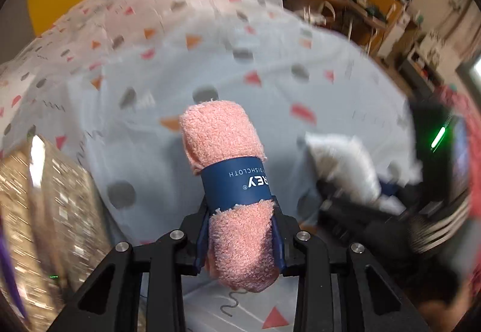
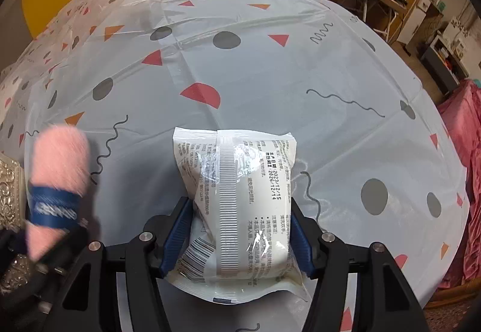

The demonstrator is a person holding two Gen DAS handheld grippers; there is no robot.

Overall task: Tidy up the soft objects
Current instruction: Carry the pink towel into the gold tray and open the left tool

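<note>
My left gripper (image 1: 240,238) is shut on a rolled pink dishcloth (image 1: 224,145) with a dark blue paper band, held above the table. The same roll shows blurred at the left of the right wrist view (image 2: 58,163). My right gripper (image 2: 240,229) is shut on a white sealed plastic packet (image 2: 237,196) printed with text and a barcode, held over the table. That packet and the right gripper show blurred at the right of the left wrist view (image 1: 339,163).
The table wears a pale blue cloth (image 2: 270,76) with grey dots, red and orange shapes. A silver embossed box (image 1: 45,211) stands at the left, also in the right wrist view (image 2: 9,193). A pink fabric (image 2: 469,151) lies beyond the right edge. Cluttered desks stand behind.
</note>
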